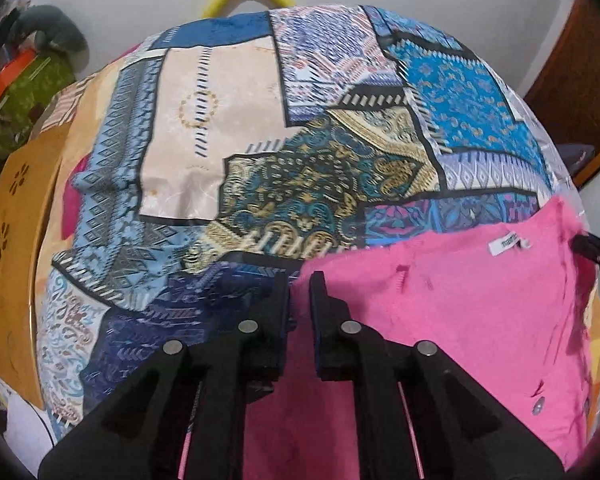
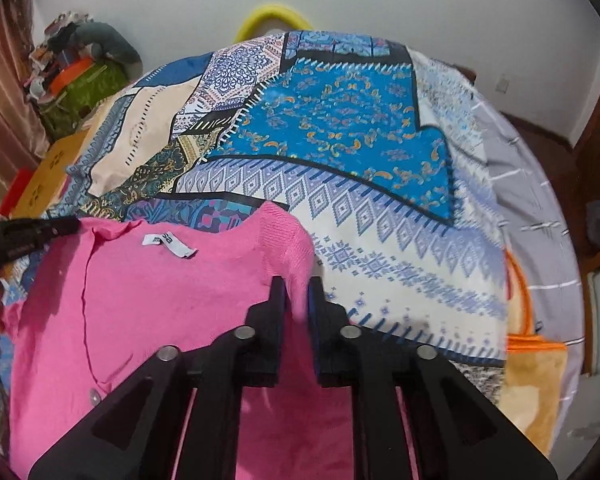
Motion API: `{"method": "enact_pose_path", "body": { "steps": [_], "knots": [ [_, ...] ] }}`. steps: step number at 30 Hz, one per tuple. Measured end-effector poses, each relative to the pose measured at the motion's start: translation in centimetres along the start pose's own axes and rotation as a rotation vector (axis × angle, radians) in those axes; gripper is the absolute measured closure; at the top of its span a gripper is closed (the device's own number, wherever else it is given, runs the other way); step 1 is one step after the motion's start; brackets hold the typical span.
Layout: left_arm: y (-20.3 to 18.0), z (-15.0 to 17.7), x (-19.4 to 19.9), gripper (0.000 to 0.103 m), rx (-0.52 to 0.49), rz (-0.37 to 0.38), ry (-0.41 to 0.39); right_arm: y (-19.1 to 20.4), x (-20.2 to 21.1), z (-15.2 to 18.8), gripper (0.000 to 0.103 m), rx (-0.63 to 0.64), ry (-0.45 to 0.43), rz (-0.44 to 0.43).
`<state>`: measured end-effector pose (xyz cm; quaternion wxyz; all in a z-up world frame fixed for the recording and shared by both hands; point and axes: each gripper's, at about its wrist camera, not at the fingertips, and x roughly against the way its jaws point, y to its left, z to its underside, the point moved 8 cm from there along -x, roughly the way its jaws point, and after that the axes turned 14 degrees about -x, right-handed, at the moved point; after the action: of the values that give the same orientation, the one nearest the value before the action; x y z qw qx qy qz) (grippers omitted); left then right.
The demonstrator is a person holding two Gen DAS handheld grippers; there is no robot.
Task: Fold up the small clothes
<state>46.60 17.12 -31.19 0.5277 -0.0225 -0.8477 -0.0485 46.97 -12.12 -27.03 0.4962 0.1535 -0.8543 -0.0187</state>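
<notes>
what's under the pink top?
The pink top lies on the patchwork bedsheet, which shows all around its far edge. Both the left gripper and right gripper pinch its edges. Whatever the sheet covers directly beneath is hidden.

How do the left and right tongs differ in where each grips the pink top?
The left tongs pinch the pink top at its left edge, beside dark blue patterned bedspread; the right tongs pinch its right edge, near the ribbed sleeve, beside white-and-lilac print. Both are nearly closed on fabric, with the neck label between them.
</notes>
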Motion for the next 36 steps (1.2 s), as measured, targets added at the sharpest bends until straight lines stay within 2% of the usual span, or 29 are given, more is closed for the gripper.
{"method": "enact_pose_path", "body": {
  "steps": [2, 4, 6, 9, 11, 15, 21, 28, 32, 36],
  "knots": [
    [0.8, 0.0, 1.3, 0.089, 0.021, -0.007, -0.013, 0.5, 1.3, -0.3, 0.076, 0.021, -0.019, -0.001],
    [1.8, 0.0, 3.1, 0.080, 0.037, -0.018, -0.035, 1.0, 2.7, -0.6, 0.068, 0.025, -0.045, -0.021],
    [3.0, 0.2, 5.7, 0.060, 0.052, -0.040, -0.071, 1.8, 4.8, -0.9, 0.060, 0.023, -0.077, -0.040],
    [4.6, 1.1, 9.0, 0.045, 0.068, -0.067, -0.115, 3.1, 7.9, -1.2, 0.050, 0.024, -0.125, -0.059],
    [5.8, 2.3, 11.1, 0.042, 0.080, -0.076, -0.132, 3.9, 9.6, -1.0, 0.042, 0.032, -0.153, -0.067],
    [7.7, 5.4, 13.6, 0.032, 0.099, -0.097, -0.130, 5.9, 12.3, -0.2, 0.036, 0.062, -0.196, -0.084],
    [9.1, 11.3, 13.6, 0.031, 0.159, -0.071, -0.073, 8.7, 13.1, 2.1, 0.035, 0.116, -0.202, -0.082],
    [8.5, 17.8, 12.1, 0.031, 0.245, -0.008, -0.016, 11.5, 11.1, 6.2, 0.035, 0.192, -0.141, -0.088],
    [6.6, 20.1, 11.3, 0.031, 0.293, 0.103, -0.003, 12.5, 9.1, 8.9, 0.035, 0.254, -0.090, -0.064],
    [4.6, 21.0, 10.0, 0.031, 0.360, 0.257, 0.012, 12.8, 7.5, 11.3, 0.035, 0.262, -0.034, -0.069]
  ]
}}
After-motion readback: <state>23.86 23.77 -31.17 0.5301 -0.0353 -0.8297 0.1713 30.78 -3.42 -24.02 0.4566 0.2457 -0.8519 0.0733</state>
